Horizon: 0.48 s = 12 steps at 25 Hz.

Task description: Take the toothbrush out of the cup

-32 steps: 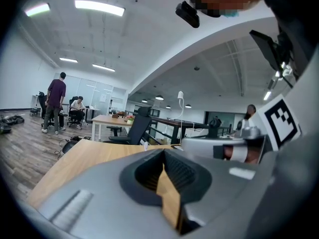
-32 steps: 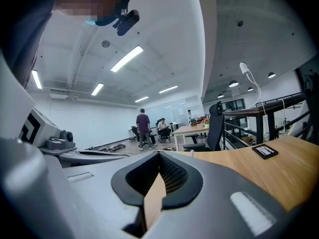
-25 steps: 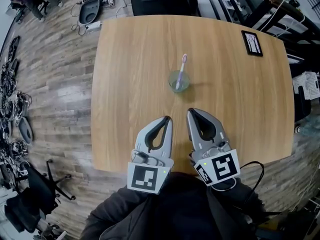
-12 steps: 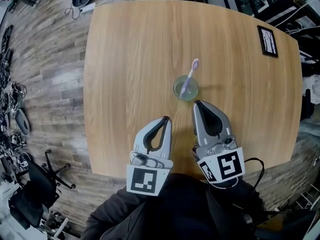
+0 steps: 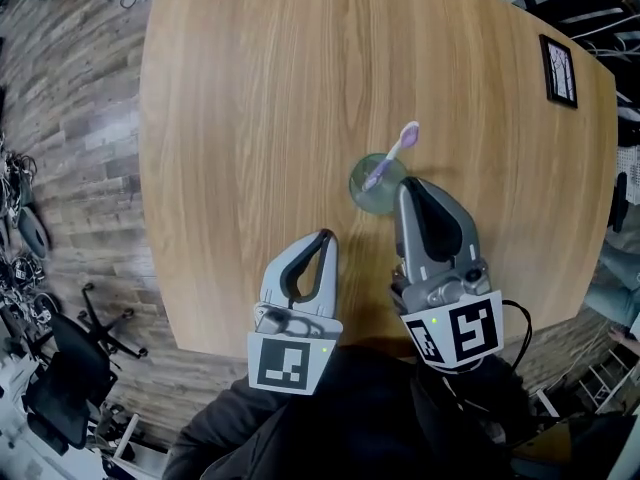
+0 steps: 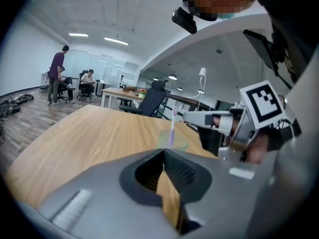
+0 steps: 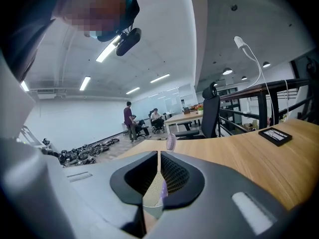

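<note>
A clear greenish cup [image 5: 372,192] stands upright on the wooden table [image 5: 250,118], with a purple toothbrush [image 5: 393,156] leaning out of it toward the upper right. My right gripper [image 5: 407,184] has its tip right beside the cup's near right rim; its jaws look closed but are just beginning to open, with nothing between them. In the right gripper view the brush head [image 7: 171,142] pokes up just past the right gripper [image 7: 158,154]. My left gripper [image 5: 325,236] is shut and empty, a short way nearer and to the left of the cup. The left gripper view shows the cup [image 6: 173,141] ahead.
A small black picture frame [image 5: 558,70] lies flat near the table's far right edge. Office chairs [image 5: 70,368] and cable clutter sit on the wood floor to the left. People work at desks [image 6: 75,83] far across the room.
Both grippers have moved forward and lower toward the cup. The right one's tip went from well short of the cup to right beside its rim.
</note>
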### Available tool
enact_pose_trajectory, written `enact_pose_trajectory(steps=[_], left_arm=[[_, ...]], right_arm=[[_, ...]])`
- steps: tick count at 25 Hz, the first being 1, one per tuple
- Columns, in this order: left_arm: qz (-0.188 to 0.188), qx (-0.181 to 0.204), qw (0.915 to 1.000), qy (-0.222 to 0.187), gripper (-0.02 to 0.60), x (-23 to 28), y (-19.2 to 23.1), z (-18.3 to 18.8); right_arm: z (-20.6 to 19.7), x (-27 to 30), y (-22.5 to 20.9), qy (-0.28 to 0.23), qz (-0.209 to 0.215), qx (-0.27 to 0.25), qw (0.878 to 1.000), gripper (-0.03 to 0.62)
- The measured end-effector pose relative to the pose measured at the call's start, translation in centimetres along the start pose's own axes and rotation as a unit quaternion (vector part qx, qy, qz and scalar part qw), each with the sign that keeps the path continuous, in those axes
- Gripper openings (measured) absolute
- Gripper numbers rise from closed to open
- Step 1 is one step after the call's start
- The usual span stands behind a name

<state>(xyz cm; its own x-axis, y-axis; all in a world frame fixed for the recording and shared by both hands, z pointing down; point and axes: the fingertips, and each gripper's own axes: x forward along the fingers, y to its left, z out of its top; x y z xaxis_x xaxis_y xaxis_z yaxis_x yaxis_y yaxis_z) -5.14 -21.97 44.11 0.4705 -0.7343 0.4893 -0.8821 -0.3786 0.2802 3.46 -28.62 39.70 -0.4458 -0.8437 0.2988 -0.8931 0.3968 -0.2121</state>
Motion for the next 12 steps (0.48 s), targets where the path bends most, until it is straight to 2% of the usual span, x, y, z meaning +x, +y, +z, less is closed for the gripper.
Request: enact_pose_trajectory(steps=[5,12], left_arm=[[0.002,-0.012,0.9999,0.007,0.008,0.6,0.6,-0.6],[0.013,-0.024,0.9995,0.016,0.006,1.3,1.8,-1.2]], right_arm=[[0.0,1.3,-0.4,0.008,0.001,0.005,1.000,0.123],[0.1,4.1,-1.4,0.024,0.005,0.007,1.000,0.152]])
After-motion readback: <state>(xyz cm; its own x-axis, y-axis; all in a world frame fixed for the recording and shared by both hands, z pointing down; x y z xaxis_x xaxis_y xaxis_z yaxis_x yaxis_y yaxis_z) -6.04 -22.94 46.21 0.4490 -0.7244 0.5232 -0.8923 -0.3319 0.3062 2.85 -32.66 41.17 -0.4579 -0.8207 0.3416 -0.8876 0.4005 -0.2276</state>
